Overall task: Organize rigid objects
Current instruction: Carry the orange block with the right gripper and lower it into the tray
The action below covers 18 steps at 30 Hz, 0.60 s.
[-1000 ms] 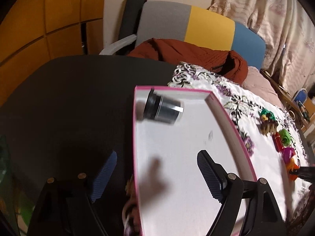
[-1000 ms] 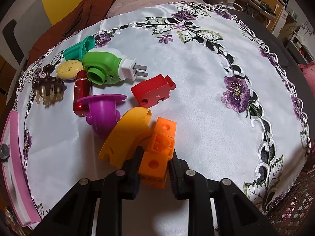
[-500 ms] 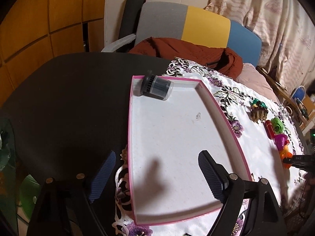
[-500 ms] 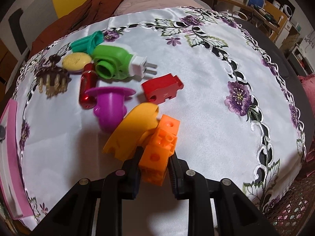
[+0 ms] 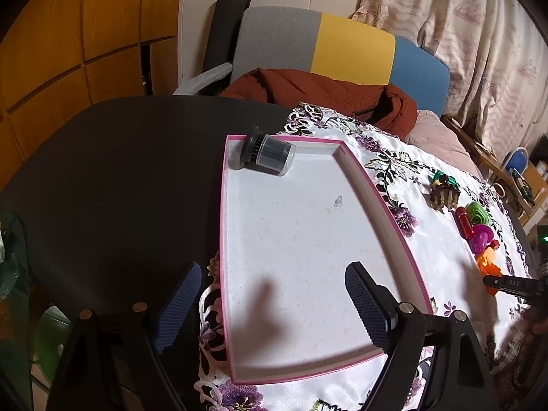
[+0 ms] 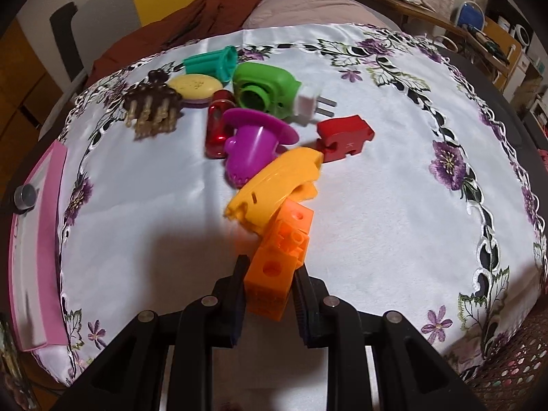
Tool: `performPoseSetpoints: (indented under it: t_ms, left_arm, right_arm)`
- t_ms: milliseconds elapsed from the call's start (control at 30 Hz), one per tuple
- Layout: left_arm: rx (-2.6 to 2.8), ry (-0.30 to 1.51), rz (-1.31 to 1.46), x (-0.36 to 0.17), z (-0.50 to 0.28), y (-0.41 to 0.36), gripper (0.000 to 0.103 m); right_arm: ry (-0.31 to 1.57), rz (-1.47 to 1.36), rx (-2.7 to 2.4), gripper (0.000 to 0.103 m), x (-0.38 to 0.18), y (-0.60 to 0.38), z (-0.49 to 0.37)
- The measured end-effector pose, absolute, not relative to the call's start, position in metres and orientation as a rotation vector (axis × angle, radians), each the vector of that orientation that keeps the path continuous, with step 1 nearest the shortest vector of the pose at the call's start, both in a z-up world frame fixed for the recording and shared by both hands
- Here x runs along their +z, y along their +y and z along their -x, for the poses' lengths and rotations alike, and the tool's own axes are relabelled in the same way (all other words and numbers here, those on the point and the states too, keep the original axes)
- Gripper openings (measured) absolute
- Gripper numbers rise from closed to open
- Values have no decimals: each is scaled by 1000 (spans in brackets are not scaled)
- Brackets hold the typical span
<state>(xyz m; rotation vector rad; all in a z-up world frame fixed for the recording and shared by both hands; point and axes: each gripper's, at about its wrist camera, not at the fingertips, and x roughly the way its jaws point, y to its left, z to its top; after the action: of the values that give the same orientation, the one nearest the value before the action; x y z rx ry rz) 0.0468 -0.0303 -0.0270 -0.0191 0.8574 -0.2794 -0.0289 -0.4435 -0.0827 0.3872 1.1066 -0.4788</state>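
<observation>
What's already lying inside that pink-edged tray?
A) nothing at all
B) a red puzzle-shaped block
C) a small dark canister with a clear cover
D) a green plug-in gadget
C: the dark canister lies on its side in the far corner of the pink-edged tray; the other toys sit out on the tablecloth.

Pink-rimmed tray (image 5: 382, 202): floor mostly bare, only a dark capped jar (image 5: 267, 154) lying in its far left corner, so entry is free over the near and right rims. White cloth (image 6: 376, 185) right of the toy cluster is open. The yellow curved piece (image 6: 277, 185), purple funnel (image 6: 255, 144) and red block (image 6: 344, 137) crowd just ahead of the orange block (image 6: 277, 263).
</observation>
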Motion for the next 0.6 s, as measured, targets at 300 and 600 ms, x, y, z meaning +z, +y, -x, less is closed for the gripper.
performPoseSetpoints:
  t_ms: [300, 600]
  left_arm:
    - [-265, 862, 22, -29, -49, -24, 87]
    - [-237, 872, 36, -35, -47, -8, 87]
  right_arm:
    - [1057, -372, -338, 21, -67, -406, 20]
    - [1075, -326, -201, 21, -74, -356, -12]
